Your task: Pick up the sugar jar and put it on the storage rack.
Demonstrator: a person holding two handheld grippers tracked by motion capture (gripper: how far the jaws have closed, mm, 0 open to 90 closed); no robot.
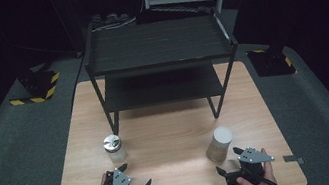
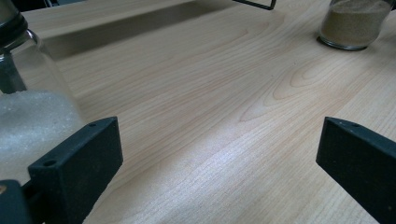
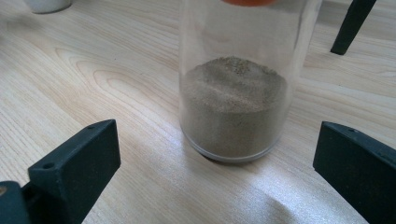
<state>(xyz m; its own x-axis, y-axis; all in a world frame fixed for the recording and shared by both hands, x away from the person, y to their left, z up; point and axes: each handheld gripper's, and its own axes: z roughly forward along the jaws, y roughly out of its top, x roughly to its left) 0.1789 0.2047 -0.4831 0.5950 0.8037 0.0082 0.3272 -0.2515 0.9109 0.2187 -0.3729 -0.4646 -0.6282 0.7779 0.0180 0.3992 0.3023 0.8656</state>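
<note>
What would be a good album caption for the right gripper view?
Open black jaws of the right gripper frame a glass jar part-filled with brown powder on the wooden table.

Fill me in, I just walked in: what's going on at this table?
A person sits at a wooden table with a gripper in each hand, both open and holding nothing. The right gripper faces a jar of brown powder, which stands just ahead of its jaws, untouched. The left gripper sits near a silver-lidded jar of white grains, which stands off to one side of its jaws. Behind the jars stands an empty black two-tier shelf. Nothing has been picked up yet.
</note>
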